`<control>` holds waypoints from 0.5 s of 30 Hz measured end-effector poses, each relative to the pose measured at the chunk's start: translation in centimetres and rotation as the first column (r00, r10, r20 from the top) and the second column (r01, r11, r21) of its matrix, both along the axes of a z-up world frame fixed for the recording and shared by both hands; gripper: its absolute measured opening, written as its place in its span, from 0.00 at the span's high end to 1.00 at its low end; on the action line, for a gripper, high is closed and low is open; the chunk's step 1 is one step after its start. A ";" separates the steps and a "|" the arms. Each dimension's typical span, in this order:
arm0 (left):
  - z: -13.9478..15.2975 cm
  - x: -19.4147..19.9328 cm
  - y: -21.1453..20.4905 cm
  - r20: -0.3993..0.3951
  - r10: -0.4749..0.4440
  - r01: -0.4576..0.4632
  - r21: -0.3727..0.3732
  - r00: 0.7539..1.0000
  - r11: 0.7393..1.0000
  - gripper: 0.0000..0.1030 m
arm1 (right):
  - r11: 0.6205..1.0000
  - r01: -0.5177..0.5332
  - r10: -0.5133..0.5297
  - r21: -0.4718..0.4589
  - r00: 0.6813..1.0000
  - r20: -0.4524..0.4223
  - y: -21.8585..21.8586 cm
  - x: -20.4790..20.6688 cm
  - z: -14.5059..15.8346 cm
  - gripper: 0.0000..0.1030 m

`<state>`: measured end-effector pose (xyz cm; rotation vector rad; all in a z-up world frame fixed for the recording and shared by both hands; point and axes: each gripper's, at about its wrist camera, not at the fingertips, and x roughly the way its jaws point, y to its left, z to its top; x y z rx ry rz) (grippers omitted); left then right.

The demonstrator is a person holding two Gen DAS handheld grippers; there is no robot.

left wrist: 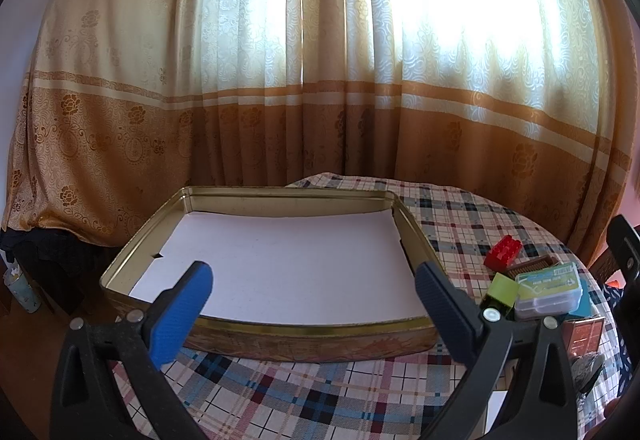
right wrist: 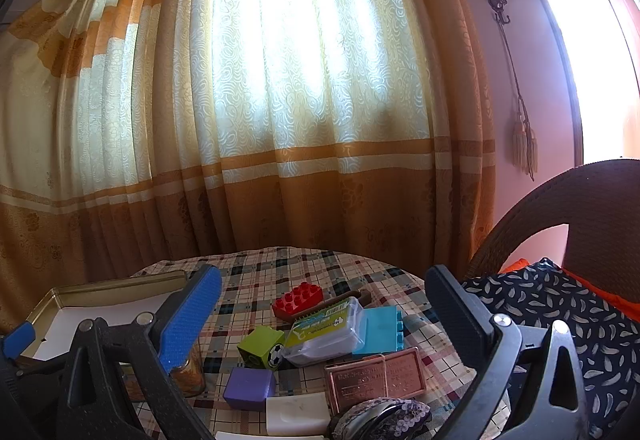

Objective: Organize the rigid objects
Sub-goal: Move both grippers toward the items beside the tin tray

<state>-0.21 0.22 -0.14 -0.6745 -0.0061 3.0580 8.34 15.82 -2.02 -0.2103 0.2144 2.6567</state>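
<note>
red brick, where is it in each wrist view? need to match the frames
Left wrist: red brick sits right of centre, on the plaid cloth just right of the gold tin.
Right wrist: red brick sits centre, low, behind the clear plastic box.
Shared landmark: the clear plastic box.

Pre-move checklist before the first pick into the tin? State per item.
1. Left gripper open, nothing between its fingers: ok.
2. Right gripper open, nothing held: ok.
3. Tin has no lid on, only a white sheet inside: ok.
4. Pieces in view of the right gripper: red brick, green cube, clear box, purple cube: ok.
5. Pieces standing apart for a clean grip: not ok, the clear box lies against the green cube and blue brick.
6. Tin steady on the tablecloth: cannot tell.
</note>
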 end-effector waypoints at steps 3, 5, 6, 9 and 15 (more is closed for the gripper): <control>0.0 0.0 0.0 0.000 0.000 0.000 0.000 1.000 1.000 0.00 | 1.000 0.000 0.000 -0.003 1.000 0.000 0.0 0.0 0.0 0.00; 0.0 0.0 0.0 -0.001 0.000 0.000 0.000 1.000 1.000 0.00 | 1.000 0.001 -0.001 -0.002 1.000 0.002 0.0 0.0 0.1 0.00; 0.0 0.0 -0.1 -0.001 0.000 0.000 0.000 1.000 1.000 0.00 | 1.000 0.000 0.000 -0.002 1.000 0.002 -0.1 -0.1 0.1 0.00; 0.1 0.0 0.0 -0.001 -0.002 0.002 0.001 1.000 1.000 0.00 | 1.000 0.000 0.000 -0.002 1.000 -0.001 -0.1 -0.1 0.2 0.00; 0.1 0.0 -0.1 0.003 -0.008 0.008 0.007 1.000 1.000 0.00 | 0.999 -0.008 0.007 -0.047 1.000 -0.025 0.7 0.5 0.2 0.00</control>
